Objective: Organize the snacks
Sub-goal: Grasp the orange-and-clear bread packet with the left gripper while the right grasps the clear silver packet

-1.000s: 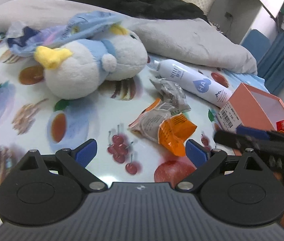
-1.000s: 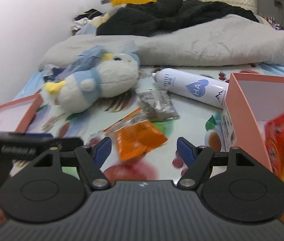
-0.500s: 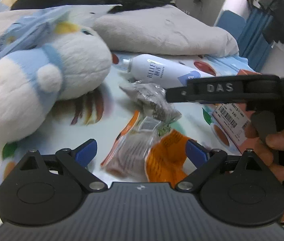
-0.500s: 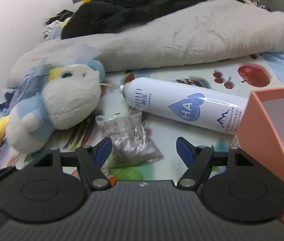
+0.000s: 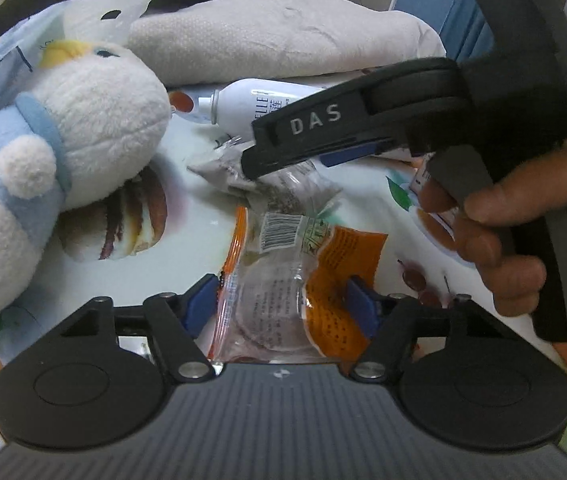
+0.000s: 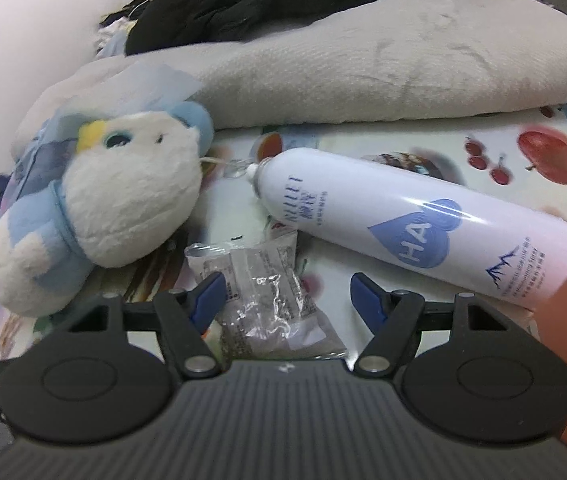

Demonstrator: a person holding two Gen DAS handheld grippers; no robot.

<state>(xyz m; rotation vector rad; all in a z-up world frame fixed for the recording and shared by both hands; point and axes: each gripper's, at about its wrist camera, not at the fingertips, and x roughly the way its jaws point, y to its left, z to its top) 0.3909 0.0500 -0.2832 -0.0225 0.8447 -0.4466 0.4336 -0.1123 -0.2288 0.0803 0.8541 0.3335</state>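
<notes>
- Left tongs point(image 5: 281, 304): spread wide, blue pads either side of two overlapped snacks — clear plastic cake packet with barcode label point(image 5: 267, 300) and crinkled orange foil pouch point(image 5: 343, 276) — neither pinched yet.
- Right tongs point(image 6: 286, 300): likewise wide, straddling clear crinkled packet of dark grainy snack point(image 6: 271, 304) lying on fruit-printed bed sheet point(image 6: 363, 276).
- Likely slips: two packets caught in one closure, one then sliding free; slick film squirting out of the pads; thin wrapper edge missed against the soft sheet.
- Crowding: the two tools near each other, right tool body reaching across above the grey packet in the left view; collision probable on simultaneous closure.
- Close neighbours: white cylindrical spray can with blue heart point(image 6: 415, 232) just beside the grey packet, liable to roll if nudged; white-and-blue plush penguin point(image 6: 123, 208) on the other side.
- Beyond: grey folded blanket point(image 6: 363, 68).
</notes>
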